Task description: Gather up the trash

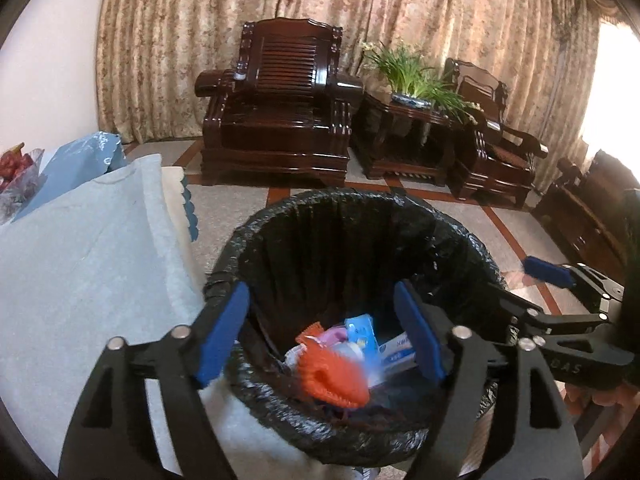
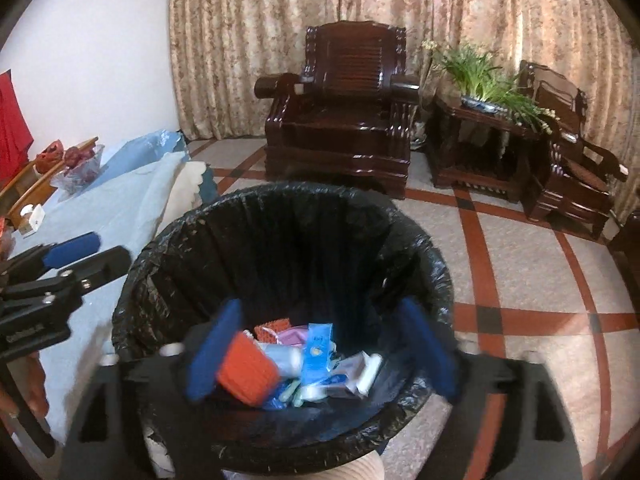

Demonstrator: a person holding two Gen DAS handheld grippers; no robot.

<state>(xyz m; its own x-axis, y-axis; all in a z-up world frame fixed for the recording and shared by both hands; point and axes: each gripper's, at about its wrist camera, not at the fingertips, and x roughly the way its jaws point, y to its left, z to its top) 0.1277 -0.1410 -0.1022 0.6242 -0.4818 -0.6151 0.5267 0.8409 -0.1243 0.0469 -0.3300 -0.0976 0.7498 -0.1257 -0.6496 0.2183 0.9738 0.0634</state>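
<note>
Blue-padded fingers of the left gripper [image 1: 320, 334] frame the mouth of the trash bin [image 1: 460, 240], spread wide apart with nothing between them; the right gripper [image 2: 320, 350] hangs over the same bin [image 2: 424, 248], likewise released, its pads blurred. Inside the black liner lies the collected trash: an orange foam net [image 1: 334, 376], a small blue packet [image 1: 362, 334], a pink wrapper [image 1: 334, 336] and a white-and-blue box [image 1: 394, 350] whose print is too small to read. The right wrist view looks deeper into the bin and shows what the left one hides: a white roll [image 2: 370, 374] against the liner's right side, pale green pieces [image 2: 294, 394] under the blue packet [image 2: 316, 354], and a second bit of orange netting [image 2: 274, 326] behind the foam net [image 2: 248, 370]. The bin stands on the tiled floor [image 2: 532, 280], just beside the edge of a table covered in light blue cloth [image 1: 80, 260]. Only the right wrist view reaches the table's far left edge, with a small white box [image 2: 34, 218], a bowl of red fruit [image 2: 78, 160] and a red cloth [image 2: 14, 116] on the wall. Each view catches the other gripper from the side; in the left view the right one's black body bears raised letters, of which "DAS" can be read. Dark wooden armchairs [image 1: 280, 120] and a potted plant [image 1: 416, 80] on a side table [image 1: 400, 136] stand before the patterned curtain [image 1: 240, 0].
</note>
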